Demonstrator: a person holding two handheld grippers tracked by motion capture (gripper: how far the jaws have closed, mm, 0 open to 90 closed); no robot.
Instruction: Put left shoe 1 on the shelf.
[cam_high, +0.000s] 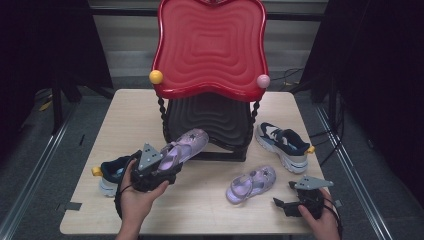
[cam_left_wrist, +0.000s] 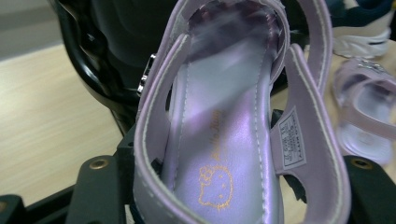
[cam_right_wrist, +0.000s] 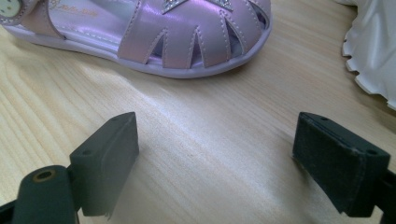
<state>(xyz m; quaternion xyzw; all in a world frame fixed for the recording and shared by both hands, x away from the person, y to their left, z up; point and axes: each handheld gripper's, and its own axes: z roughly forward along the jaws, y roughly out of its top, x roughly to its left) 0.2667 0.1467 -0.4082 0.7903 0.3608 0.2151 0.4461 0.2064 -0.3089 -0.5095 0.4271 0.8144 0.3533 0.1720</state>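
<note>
A: Start with the biggest thing; what stands on the table (cam_high: 125, 112)?

B: A two-tier rack; its red upper tray (cam_high: 210, 47) is tilted toward the camera, with a yellow ball (cam_high: 156, 77) at one corner and a pink ball (cam_high: 263, 81) at the other; a black lower tray (cam_high: 207, 120) sits beneath it, carried on twisted black posts.

A: And the shoes?

B: Two navy-and-white sneakers; one (cam_high: 282, 142) lies to the right of the rack, the other (cam_high: 111, 172) near the table's left edge, partly behind the left hand; then two lilac sandals.

A: Where is the first sandal?

B: The held sandal (cam_high: 184, 146) is off the table, its toe pointing at the black lower tray; the left gripper (cam_high: 155, 172) is clamped on its heel end; in the left gripper view the insole (cam_left_wrist: 229, 154) with a small gold cartoon print sits between the black jaws.

A: The second?

B: The loose sandal (cam_high: 251, 183) lies flat on the wood, in front of the rack; the right gripper (cam_high: 295, 197) rests near it with jaws spread wide and nothing between them; the right gripper view shows bare wood between the pads (cam_right_wrist: 109, 154).
</note>
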